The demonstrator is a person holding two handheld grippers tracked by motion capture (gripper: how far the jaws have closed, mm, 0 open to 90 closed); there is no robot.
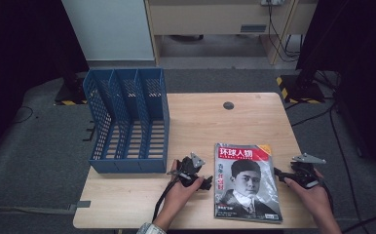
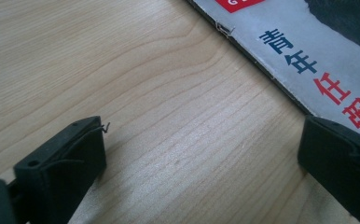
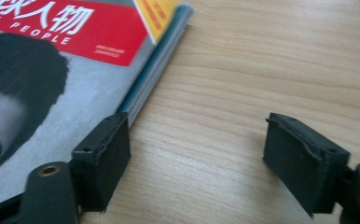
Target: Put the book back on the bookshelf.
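A magazine (image 1: 247,183) with a red title band and a portrait cover lies flat on the wooden table (image 1: 210,122), front right. My left gripper (image 1: 206,182) rests low at its left edge, jaws wide and open. In the left gripper view the left gripper (image 2: 201,140) spans bare wood, and its right-hand jaw touches the edge of the magazine (image 2: 318,42). My right gripper (image 1: 279,175) sits at the magazine's right edge. In the right gripper view the right gripper (image 3: 197,140) is open, one jaw over the spine edge of the magazine (image 3: 52,70), the other over wood.
A blue perforated file rack (image 1: 127,122) with several upright slots stands at the table's left. A round cable hole (image 1: 228,105) sits near the far edge. Beyond the table are grey carpet, cables and furniture legs.
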